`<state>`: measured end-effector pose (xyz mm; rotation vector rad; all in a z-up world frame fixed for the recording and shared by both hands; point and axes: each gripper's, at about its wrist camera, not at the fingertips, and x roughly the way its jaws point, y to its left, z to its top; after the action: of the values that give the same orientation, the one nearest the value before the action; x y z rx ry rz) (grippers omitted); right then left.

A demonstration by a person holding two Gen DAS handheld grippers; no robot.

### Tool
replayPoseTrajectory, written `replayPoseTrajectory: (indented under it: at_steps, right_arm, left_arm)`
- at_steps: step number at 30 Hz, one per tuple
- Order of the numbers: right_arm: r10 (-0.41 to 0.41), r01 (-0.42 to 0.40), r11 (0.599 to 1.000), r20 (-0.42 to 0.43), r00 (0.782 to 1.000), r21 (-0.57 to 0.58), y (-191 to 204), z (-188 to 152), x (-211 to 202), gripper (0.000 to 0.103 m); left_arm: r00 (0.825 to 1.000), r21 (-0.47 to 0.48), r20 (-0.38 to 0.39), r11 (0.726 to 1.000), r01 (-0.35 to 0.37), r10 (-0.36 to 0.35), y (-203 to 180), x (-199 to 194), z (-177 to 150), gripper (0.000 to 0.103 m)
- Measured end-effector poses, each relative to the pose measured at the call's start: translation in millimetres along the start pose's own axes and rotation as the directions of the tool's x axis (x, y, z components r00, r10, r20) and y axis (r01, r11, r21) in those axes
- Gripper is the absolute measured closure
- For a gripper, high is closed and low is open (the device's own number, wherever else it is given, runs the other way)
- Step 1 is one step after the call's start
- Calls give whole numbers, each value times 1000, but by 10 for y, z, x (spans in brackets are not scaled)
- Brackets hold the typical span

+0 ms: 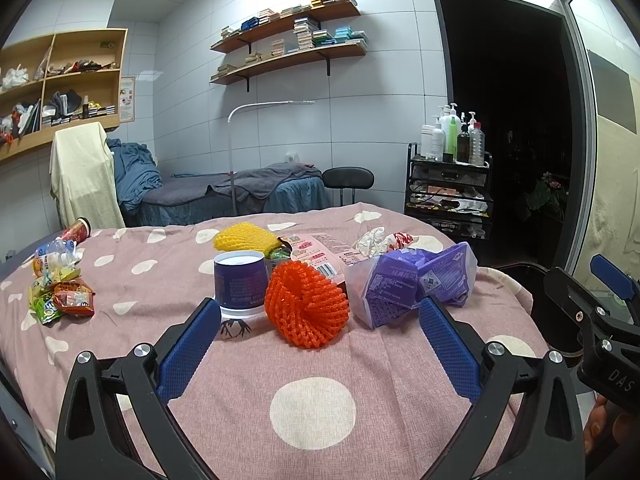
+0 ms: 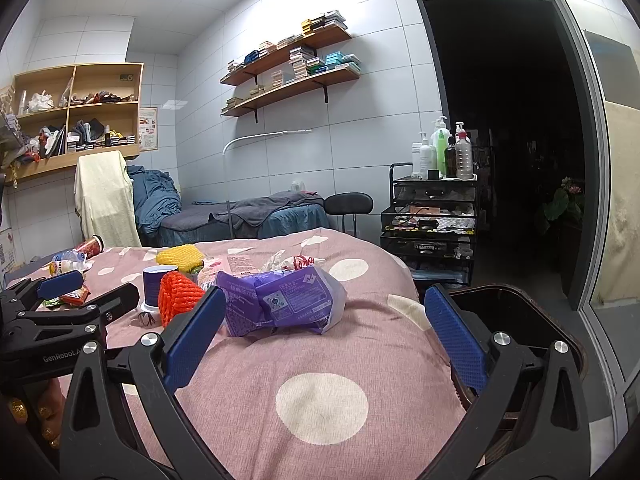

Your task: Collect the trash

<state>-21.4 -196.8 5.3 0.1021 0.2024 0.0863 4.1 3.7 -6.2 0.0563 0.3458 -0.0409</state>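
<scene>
Trash lies on a pink polka-dot bed cover (image 1: pixel 312 404). An orange foam net (image 1: pixel 306 306), a purple cup (image 1: pixel 240 284) upside down, a purple wrapper bag (image 1: pixel 412 284), a yellow foam net (image 1: pixel 246 237), a pink packet (image 1: pixel 316 250) and crumpled tissue (image 1: pixel 374 240) sit in the middle. My left gripper (image 1: pixel 320 322) is open and empty, just short of the orange net. My right gripper (image 2: pixel 326 314) is open and empty, near the purple wrapper bag (image 2: pixel 280 302). A dark bin (image 2: pixel 520 320) stands at the bed's right edge.
Snack wrappers (image 1: pixel 64 300), a plastic bottle (image 1: pixel 56 252) and a red cup (image 1: pixel 78 232) lie at the bed's left side. A black trolley (image 1: pixel 448 196) with bottles, a stool (image 1: pixel 348 178) and a massage bed (image 1: pixel 224 196) stand behind. A dark doorway is at the right.
</scene>
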Motion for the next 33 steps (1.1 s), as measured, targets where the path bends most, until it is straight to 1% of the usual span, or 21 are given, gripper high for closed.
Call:
replayPoseTrajectory:
  at_steps: [6,17,26,29,33]
  right_arm:
    - [2,-2,1000,0,1000,1,3,-6,-6,5]
    - [3,-3,1000,-17,1000,7,0,-40,-2,5]
    - [6,-6,1000,-43,999,-5,5,-38,67,5]
    - [10,-11,1000,-59,998,-21,15,-21,125,5]
    - [35,-38,999,-105,994,-24,-2,0,279,5]
  left_arm:
    - [1000,-3,-5,1000,1,-1,-8,0,-17,5]
    - [999,-27,-55,1000,-4,2,45,58,-44,5]
    - [997,-23,-82,1000,-1,0,81,116,-54,5]
    - [994,-13,-109,1000,11,-13,85,175,-58,5]
    - [988,-16,-152,999,35,-37,103,269,-65,5]
